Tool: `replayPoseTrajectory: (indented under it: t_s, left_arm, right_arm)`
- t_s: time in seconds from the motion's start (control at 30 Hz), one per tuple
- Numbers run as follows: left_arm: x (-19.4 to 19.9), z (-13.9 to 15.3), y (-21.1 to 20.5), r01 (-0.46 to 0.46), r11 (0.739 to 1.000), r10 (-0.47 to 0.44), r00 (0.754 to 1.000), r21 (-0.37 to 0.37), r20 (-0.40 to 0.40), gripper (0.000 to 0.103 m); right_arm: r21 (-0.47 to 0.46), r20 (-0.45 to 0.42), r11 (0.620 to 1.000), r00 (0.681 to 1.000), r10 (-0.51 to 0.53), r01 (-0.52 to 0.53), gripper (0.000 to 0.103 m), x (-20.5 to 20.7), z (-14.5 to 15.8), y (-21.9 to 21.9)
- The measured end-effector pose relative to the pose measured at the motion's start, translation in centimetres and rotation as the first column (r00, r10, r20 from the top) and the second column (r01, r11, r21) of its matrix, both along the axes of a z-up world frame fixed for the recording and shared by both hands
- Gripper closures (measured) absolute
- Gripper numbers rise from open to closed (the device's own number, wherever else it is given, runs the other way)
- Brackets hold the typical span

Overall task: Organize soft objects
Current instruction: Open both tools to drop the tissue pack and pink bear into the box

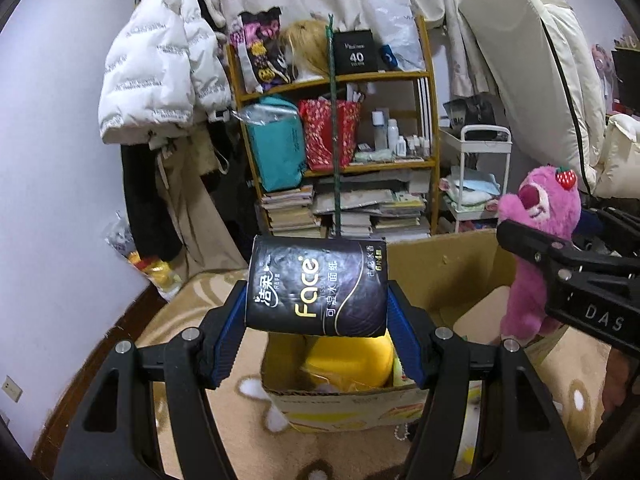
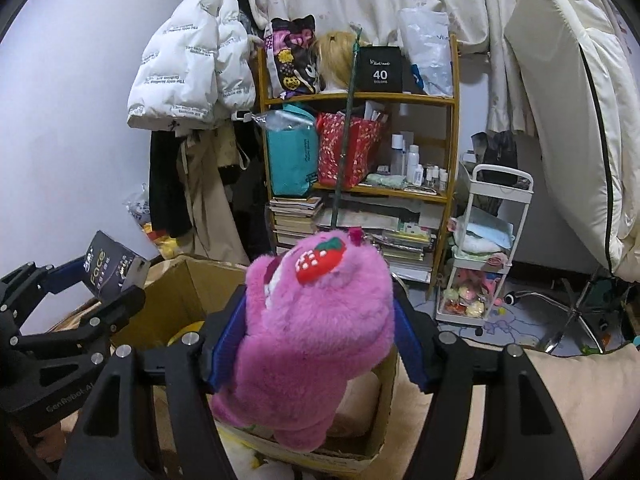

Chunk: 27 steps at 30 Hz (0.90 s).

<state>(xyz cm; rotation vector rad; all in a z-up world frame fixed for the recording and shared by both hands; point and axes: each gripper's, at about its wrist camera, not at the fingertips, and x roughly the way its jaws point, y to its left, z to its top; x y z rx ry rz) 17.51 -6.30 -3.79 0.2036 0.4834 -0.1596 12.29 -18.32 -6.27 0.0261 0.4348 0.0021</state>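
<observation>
item one: black plastic-wrapped pack of facial tissue with gold "face" lettering (image 1: 318, 286), held sideways between the blue pads of our left gripper (image 1: 316, 320), which is closed on its two short ends. it hangs above the open brown cardboard box (image 1: 452, 276), over a soft yellow item (image 1: 352, 360) already lying inside.

item two: fluffy pink plush bear with a red strawberry patch on its head (image 2: 312, 328), clamped at the body by our right gripper (image 2: 316, 340), pads pressed into the fur on both sides. head up, lower half dangling over the box's near right corner, partly inside the rim.

step in hand, as we judge it: dropping both soft things into the box. to do it well we would lower each one below the rim before easing the pads apart, tissue pack first since it sits squarely over the opening. the bear wants shifting inward from the corner, or it may catch on the cardboard wall and tip out. fur is compressible, so we expect it to cling briefly on release.

pose: both grippers are level and point forward across the box, left one on the left side, right one on the right, near each other but apart.

surroundings: box stands on a beige patterned rug (image 1: 200, 304); wooden shelf of books and bags (image 1: 340, 140) behind.
</observation>
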Motion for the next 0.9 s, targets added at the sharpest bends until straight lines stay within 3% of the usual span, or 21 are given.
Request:
replayPoseTrajectory:
  t_s: [0.23, 0.4, 0.47, 0.7, 0.8, 0.9]
  left_arm:
    - [0.6, -0.8, 0.5, 0.016, 0.999, -0.019, 0.998, -0.043, -0.056, 0.038]
    - [0.6, -0.9, 0.4, 0.024, 0.999, -0.025, 0.998, -0.034, -0.058, 0.037]
    - [0.5, -0.9, 0.4, 0.027, 0.999, -0.028, 0.998, -0.03, -0.06, 0.029]
    - [0.6, -1.3, 0.1, 0.025, 1.0, -0.025, 0.996, 0.003, -0.084, 0.024]
    - [0.4, -1.4, 0.3, 0.021, 1.0, -0.02, 0.995, 0.006, -0.097, 0.018]
    - [0.1, -1.2, 0.5, 0.008, 1.0, -0.007, 0.996, 0.011, -0.088, 0.013]
  right_arm:
    - [0.045, 0.011, 0.999, 1.0, -0.001, 0.0, 0.03, -0.2, 0.1, -0.7]
    - [0.098, 0.033, 0.995, 0.999, 0.024, -0.027, 0.029, -0.3, 0.1, -0.8]
    - [0.091, 0.017, 0.995, 0.999, 0.039, -0.04, 0.029, 0.0, -0.1, -0.5]
    - [0.095, -0.033, 0.994, 0.997, 0.065, -0.062, 0.027, 0.7, -0.9, -0.2]
    - [0.112, -0.029, 0.992, 0.998, 0.059, -0.056, 0.017, 0.4, -0.9, -0.6]
    - [0.121, -0.023, 0.992, 0.999, 0.049, -0.046, 0.016, 0.0, -0.7, -1.0]
